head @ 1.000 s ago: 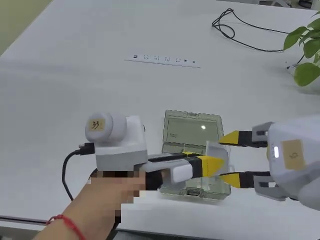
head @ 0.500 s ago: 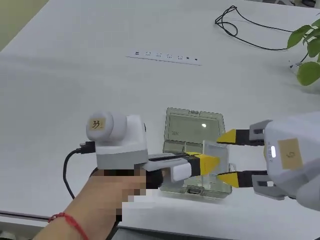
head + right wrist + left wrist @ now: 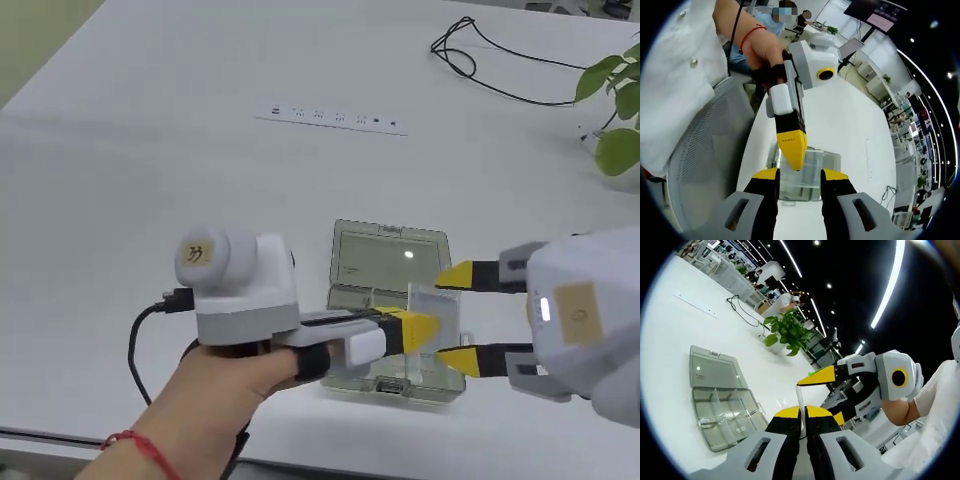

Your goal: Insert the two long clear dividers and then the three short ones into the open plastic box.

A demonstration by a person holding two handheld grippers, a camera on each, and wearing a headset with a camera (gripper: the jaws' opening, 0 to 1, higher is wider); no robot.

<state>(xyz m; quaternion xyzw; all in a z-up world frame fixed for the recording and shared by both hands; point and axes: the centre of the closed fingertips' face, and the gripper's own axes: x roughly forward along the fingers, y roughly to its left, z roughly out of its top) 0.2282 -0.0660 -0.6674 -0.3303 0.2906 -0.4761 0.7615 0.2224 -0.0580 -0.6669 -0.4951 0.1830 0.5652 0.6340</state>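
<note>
Both grippers have white bodies and black jaws with yellow tips; the left gripper [image 3: 425, 325], at lower centre of the head view, carries a pale yellow label with dark writing, and the right gripper [image 3: 455, 316], at lower right, a tan one. The box [image 3: 388, 255] is clear plastic with a faint grey-green tint and the divider [image 3: 435, 303] is colourless, both over a plain white table [image 3: 200, 150]. At upper right are a black cable [image 3: 447, 58] and green leaves [image 3: 612, 90]; a red string [image 3: 135, 447] rings the wrist at lower left.

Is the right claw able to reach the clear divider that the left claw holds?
Probably yes: the right claw is open, facing the clear divider, nothing between them; the left claw holds it from the opposite side.
</note>
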